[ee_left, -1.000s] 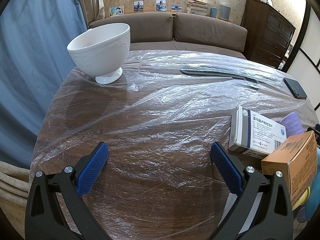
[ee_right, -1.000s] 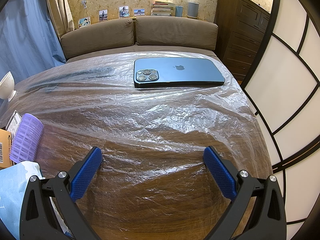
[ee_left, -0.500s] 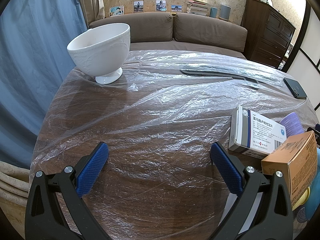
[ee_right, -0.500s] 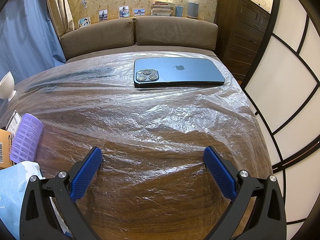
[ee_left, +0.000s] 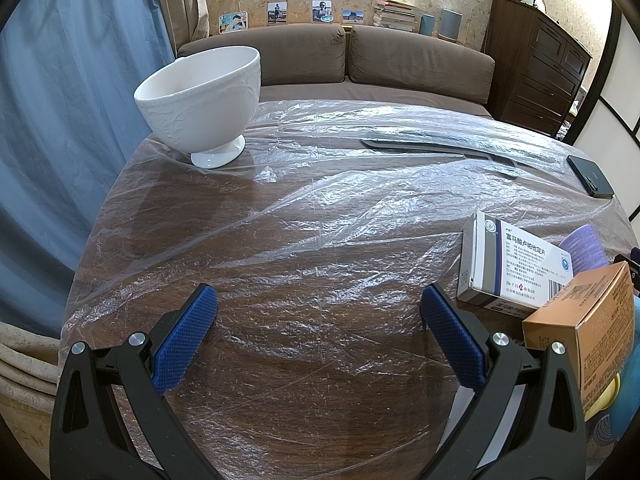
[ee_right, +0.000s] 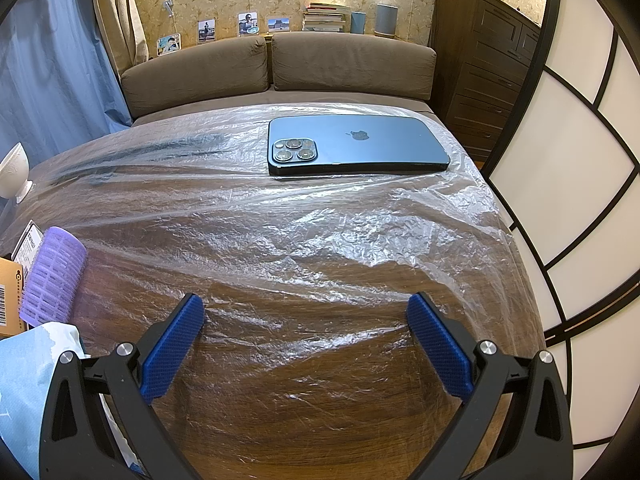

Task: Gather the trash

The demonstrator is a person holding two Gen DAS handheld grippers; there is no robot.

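The trash here looks to be the small cartons bunched at one side of the round wooden worktop (ee_left: pixel 120 240), which lies under a crinkled clear plastic sheet (ee_left: pixel 340 208). A white-and-blue medicine box (ee_left: pixel 510 266) lies on its side, with an orange-brown carton (ee_left: pixel 588 328) touching its near corner and a purple hair roller (ee_right: pixel 54 276) just behind them (whether the roller counts as trash is hard to say).

Both cartons are probably light, thin cardboard: stiff enough to pinch, easy to crush if squeezed hard, and likely to skid on the slick film. Taking each across its narrow faces seems the safest hold.

The left gripper (ee_left: pixel 318 308) hovers low over bare sheet with its fingers spread wide and nothing between them; the medicine box sits just beyond its right-hand finger, outside the gap. The right gripper (ee_right: pixel 306 320) is likewise spread wide and empty, with the roller and carton edge off beyond its left-hand finger.

A white footed bowl (ee_left: pixel 200 96) stands well apart at the far edge, and a blue smartphone (ee_right: pixel 356 144) lies face down at the far side; neither reads as trash.
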